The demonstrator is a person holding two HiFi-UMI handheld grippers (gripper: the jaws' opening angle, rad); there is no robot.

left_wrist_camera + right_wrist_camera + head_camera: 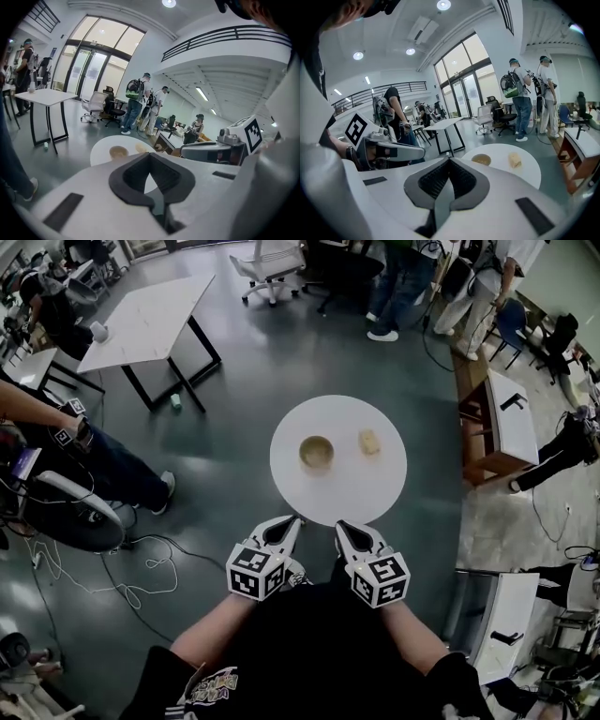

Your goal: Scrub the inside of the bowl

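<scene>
Head view: round white surface [314, 495], pedestal type, just ahead of the person. Small tan round bowl [316, 452] near centre, upright; pale yellow sponge block [369, 442] to its right, apart, not touching. Left claw [294, 520] and right claw [340, 525] side by side at the near rim, both short of the items. Left gripper view: left claw [150, 158] pinched tight, nothing betw. the pads; bowl [118, 151] and sponge [140, 148] well ahead on the surface [99, 153]. Right gripper view: right claw [449, 163] likewise closed and empty; bowl [481, 160] and sponge [514, 161] ahead, sponge on the right. Risks, est.: reaching in w/ closed tips would shove the sponge or nudge the bowl instead of gripping, so each claw needs opening first. Bowl looks light and unanchored; scrubbing w/o the other claw steadying its rim could spin or skid it twd. the edge. Shallow pinch on the soft sponge may slip under pressure.
</scene>
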